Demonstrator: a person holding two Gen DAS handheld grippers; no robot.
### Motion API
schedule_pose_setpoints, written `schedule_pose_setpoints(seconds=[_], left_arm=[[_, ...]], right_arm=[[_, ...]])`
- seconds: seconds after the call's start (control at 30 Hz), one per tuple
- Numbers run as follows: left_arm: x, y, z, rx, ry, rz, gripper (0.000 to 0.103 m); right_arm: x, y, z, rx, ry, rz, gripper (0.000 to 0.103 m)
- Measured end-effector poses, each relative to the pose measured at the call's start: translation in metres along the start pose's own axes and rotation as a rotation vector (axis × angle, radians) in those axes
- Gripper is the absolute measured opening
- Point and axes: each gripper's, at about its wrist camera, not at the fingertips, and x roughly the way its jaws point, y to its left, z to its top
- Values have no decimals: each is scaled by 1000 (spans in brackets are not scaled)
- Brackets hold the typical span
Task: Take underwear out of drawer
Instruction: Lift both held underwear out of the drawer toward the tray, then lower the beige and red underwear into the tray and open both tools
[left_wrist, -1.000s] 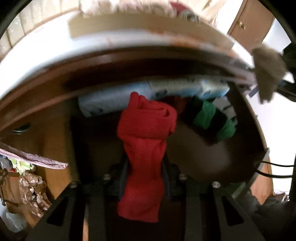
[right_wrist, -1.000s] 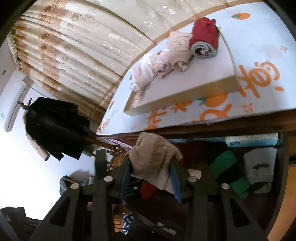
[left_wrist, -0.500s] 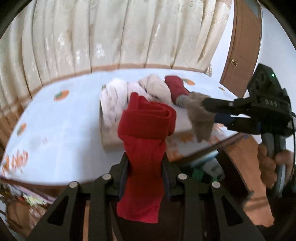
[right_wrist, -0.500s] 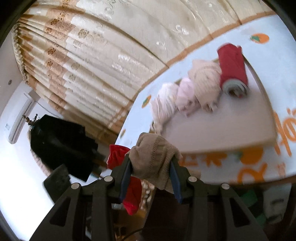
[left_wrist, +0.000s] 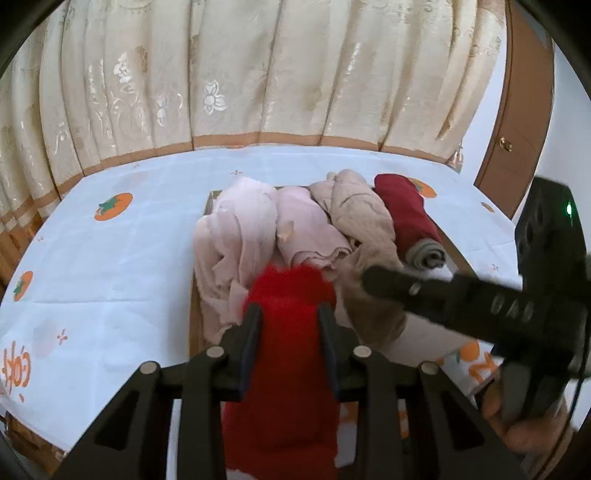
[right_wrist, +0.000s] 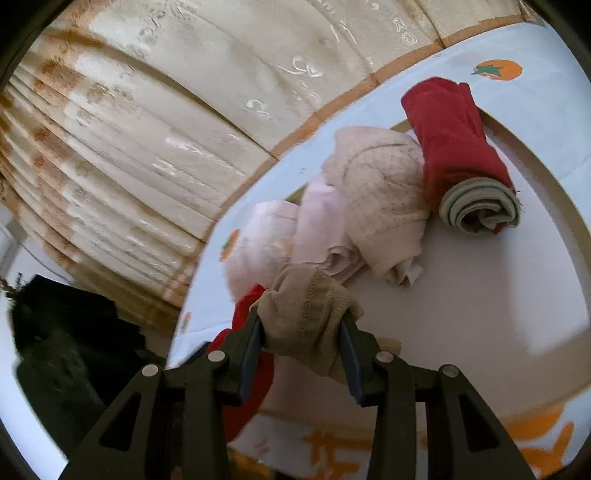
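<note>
Both grippers had swung up from drawer to white orange-print tablecloth. Left gripper clamped red underwear, jaws just closing; right gripper clamped tan underwear, lower centre; curtain behind.

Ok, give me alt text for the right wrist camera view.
The right tongs grip a bunched tan cloth garment above a white board holding pink and beige folded garments and a rolled dark red one, before cream curtains.

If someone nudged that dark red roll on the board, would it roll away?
Probably a little: the red roll is rolled into a tube, its coiled end showing. Being soft cloth, it would likely sag or unroll rather than travel. The beige garment touching one side would block that way.
</note>
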Motion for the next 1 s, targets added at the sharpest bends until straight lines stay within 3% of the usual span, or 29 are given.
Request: schedule_pose_setpoints(seconds=[0.3,0.53,0.57,0.7,0.8,0.87,1.0], left_arm=[[24,2,1,8,-61,62,29],[40,10,4,-53,-150,153,38],[41,9,4,-40,-158,171,40],[38,13,4,-32,-181,258,79],[36,31,4,-130,-127,220,103],[32,42,1,-205,-85,118,103],[19,35,-6,-202,-114,119,103]], right_arm=[[28,-6,2,46,20,9,44],[31,-1,-4,4,31,-15,44],[32,1,-4,-2,31,-17,45],[35,-5,0,8,48,6,47],[31,-8,2,34,72,42,52],[22,-10,4,60,61,82,57],[-8,1,3,9,-16,109,65]])
